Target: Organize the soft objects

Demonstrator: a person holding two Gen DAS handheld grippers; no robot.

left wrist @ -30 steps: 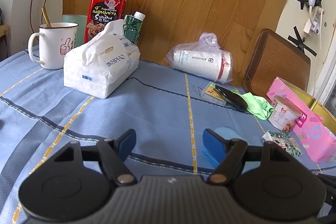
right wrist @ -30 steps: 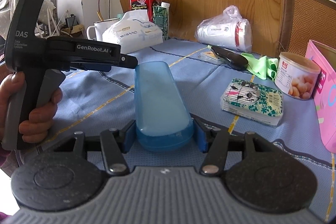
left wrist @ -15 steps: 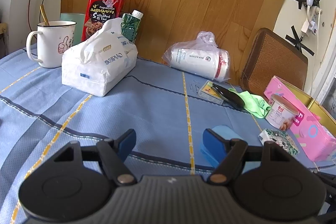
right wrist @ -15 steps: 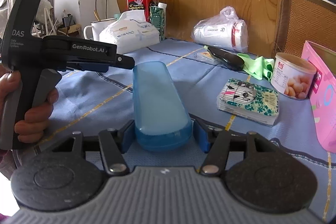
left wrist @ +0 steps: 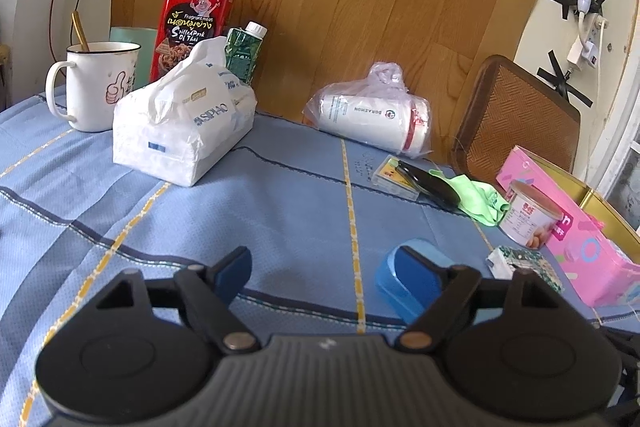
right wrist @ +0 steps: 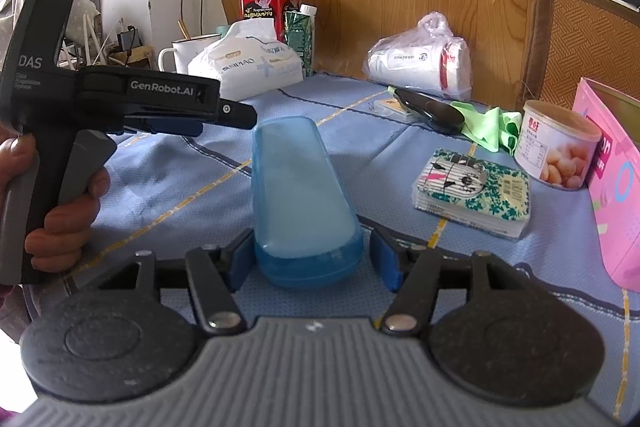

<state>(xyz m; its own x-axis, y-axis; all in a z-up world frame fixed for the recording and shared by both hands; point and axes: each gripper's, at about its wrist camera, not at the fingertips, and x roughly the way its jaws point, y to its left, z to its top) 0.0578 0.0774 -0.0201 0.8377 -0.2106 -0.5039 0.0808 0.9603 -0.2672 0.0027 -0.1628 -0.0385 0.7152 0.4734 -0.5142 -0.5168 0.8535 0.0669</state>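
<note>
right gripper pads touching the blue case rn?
Apart. In the right wrist view, the right gripper has its jaws opening around the blue case, and blue tablecloth shows in a gap between each pad and the case's sides.

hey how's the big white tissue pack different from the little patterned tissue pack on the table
The white tissue pack is much bulkier than the patterned pack, which lies low and flat. The white pack is plain white with blue print and a tissue sticking up from its top; the patterned pack has a green floral wrapper with a cartoon picture. The white pack sits next to the mug, the patterned pack by the small tin. Both rest on the blue tablecloth.
</note>
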